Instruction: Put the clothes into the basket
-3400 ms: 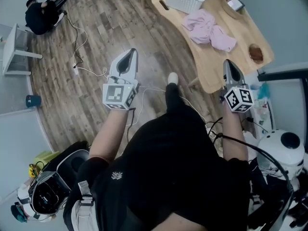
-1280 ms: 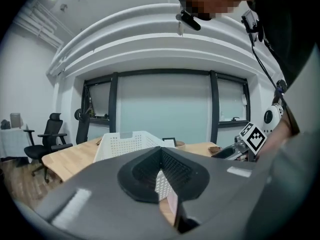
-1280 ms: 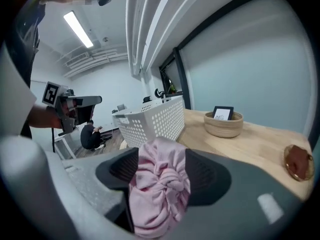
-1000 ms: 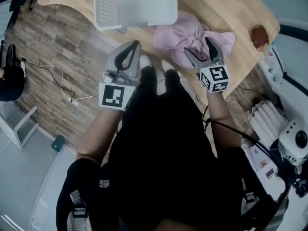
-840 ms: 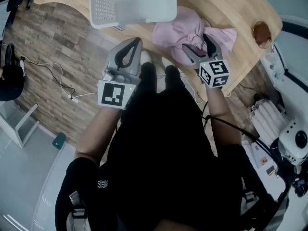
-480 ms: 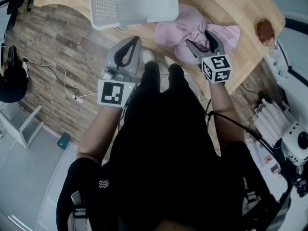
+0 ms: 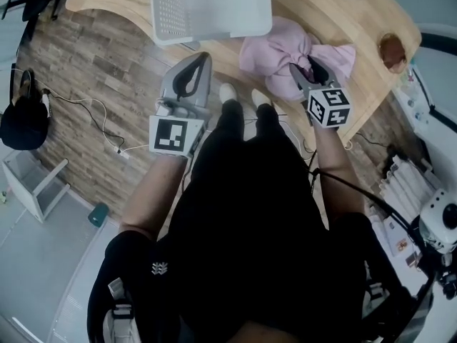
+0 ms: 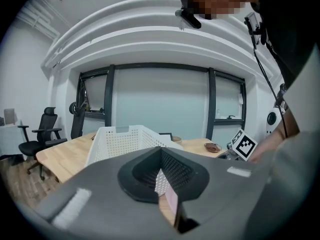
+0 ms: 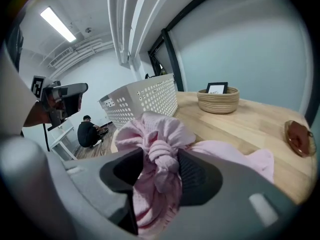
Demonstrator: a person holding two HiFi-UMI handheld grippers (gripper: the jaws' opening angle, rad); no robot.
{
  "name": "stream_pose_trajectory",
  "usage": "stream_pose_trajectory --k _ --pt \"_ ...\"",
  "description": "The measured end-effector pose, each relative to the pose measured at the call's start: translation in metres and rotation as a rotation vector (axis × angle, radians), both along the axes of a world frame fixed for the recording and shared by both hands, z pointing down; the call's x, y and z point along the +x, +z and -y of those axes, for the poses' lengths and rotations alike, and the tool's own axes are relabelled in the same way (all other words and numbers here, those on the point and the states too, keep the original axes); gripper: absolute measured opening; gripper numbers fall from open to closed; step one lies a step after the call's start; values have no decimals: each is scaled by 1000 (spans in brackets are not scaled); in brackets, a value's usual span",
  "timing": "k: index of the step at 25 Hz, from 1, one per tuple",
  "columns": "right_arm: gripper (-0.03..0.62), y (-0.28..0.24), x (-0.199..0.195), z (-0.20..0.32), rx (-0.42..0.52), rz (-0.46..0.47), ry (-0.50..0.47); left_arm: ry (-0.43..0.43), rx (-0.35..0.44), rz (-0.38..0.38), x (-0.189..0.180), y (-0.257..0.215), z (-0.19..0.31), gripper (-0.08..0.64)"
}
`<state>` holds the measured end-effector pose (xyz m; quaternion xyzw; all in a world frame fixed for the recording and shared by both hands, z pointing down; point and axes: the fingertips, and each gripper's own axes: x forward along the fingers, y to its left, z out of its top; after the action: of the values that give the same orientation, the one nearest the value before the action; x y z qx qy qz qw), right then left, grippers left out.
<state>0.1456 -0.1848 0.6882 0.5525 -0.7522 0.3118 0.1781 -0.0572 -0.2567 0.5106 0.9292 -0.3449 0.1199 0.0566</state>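
Observation:
A bundle of pink clothes [image 7: 282, 48] lies on the wooden table [image 7: 357, 13], just right of the white perforated basket [image 7: 211, 6]. My right gripper [image 7: 305, 68] is pushed into the bundle. Its jaws are closing, and the knotted pink cloth [image 9: 160, 171] fills the gap between the pads. The basket [image 9: 145, 101] stands behind and to the left of that knot. My left gripper [image 7: 199, 58] hovers shut and empty at the table's near edge, below the basket. In the left gripper view the left gripper [image 8: 162, 156] points at the basket [image 8: 120, 139].
A wicker bowl [image 9: 218, 98] and a brown dish [image 7: 391, 48] sit on the table beyond the clothes. On the wood floor lie cables [image 7: 107, 131], a black bag [image 7: 21, 120] and a white stool [image 7: 36, 184]. A person [image 9: 90, 129] crouches far behind the basket.
My right gripper has pushed further into the pink bundle and its jaws have narrowed onto the knot. The left gripper has stayed shut in about the same place.

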Motion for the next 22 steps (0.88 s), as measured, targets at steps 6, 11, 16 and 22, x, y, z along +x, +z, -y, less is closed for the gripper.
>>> stream_pose_trajectory --k 6,11,16,22 --pt "202 -27 12 -11 22 12 49 5 33 -20 -1 -24 -1 8" --pt "201 -56 32 -17 55 4 92 14 59 -51 7 -43 0 8" --pt "198 -90 51 -16 103 -23 122 8 98 -87 9 -58 6 8" --pt "196 -130 63 1 167 -43 139 -37 108 -108 1 -76 25 8"
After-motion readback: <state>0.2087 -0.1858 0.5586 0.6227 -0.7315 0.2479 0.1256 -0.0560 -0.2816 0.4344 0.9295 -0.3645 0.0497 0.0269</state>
